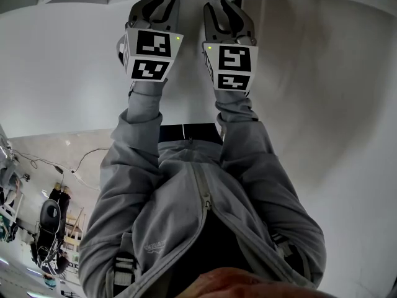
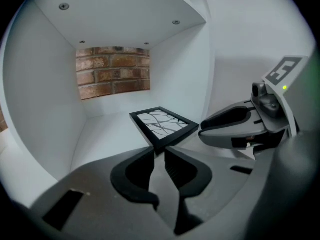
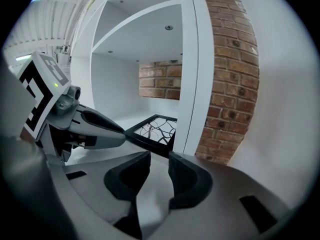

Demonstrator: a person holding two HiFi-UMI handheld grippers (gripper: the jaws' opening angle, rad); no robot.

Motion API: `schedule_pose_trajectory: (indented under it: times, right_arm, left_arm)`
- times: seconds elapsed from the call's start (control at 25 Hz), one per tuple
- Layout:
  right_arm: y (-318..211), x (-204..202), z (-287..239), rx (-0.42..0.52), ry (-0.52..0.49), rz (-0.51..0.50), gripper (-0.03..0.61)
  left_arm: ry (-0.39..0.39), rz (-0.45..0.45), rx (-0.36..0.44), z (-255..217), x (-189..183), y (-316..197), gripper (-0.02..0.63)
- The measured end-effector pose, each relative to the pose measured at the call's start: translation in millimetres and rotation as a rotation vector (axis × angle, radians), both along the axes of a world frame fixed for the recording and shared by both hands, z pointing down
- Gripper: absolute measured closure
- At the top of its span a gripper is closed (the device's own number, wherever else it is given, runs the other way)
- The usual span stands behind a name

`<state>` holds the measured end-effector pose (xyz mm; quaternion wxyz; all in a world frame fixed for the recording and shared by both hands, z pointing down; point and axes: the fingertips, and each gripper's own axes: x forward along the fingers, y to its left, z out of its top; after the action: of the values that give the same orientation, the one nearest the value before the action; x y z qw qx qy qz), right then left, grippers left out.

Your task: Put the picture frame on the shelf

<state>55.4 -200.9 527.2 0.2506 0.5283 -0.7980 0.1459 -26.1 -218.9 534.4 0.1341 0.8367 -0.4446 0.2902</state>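
Reaching forward into a white shelf (image 2: 45,109) with both grippers side by side, grey sleeves (image 1: 139,135) stretched out from a grey zip jacket (image 1: 186,216). Pinching the near corner of the picture frame (image 2: 162,124) with the left gripper (image 2: 159,150), fingers (image 2: 135,176) drawn narrow and pressed on the black edge from either side. Holding the right gripper (image 3: 159,156) just to the right of that, its fingers (image 3: 187,179) a moderate way apart and closed on nothing, the frame's near edge just beyond their tips. From the left gripper view, tip of the right gripper right beside the frame's right corner; touching or not, impossible to tell. Thin black frame around a white picture of dark branching lines, lying roughly flat and low inside the shelf compartment, one corner turned toward the near side; resting on the shelf floor or held just above it, hard to say. Open at the far end of the compartment onto a red brick wall (image 2: 112,71), with small screws (image 2: 63,6) in the white board overhead. To the right of the compartment, a white upright board (image 3: 192,69), then more brick. In the head view, only the frame's near edge at the far top, just beyond both sets of fingers. Near left, a floor (image 1: 31,185) with a cable (image 1: 87,157).
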Motion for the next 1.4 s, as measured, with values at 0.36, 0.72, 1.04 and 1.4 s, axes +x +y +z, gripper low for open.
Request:
schedule_pose_trajectory:
  times: [0.36, 0.72, 1.04, 1.4]
  right_arm:
    - [8.7, -8.1, -5.5, 0.008, -0.005, -0.016, 0.453]
    - [12.8, -6.5, -37.2, 0.079, -0.006, -0.005, 0.497]
    - [24.3, 0.3, -112.7, 0.213, -0.021, 0.034, 0.545]
    - [58.9, 8.9, -227.0, 0.390, -0.073, 0.062, 0.551]
  left_arm:
    - [-0.045, -0.033, -0.001, 2.4, 0.2, -1.6, 0.543]
    - [0.024, -0.065, 0.038, -25.5, -3.1, 3.5, 0.528]
    - [0.097, -0.059, 0.134, -102.0, -0.8, 28.5, 0.606]
    - [0.182, -0.074, 0.315, -229.8, 1.4, 69.2, 0.607]
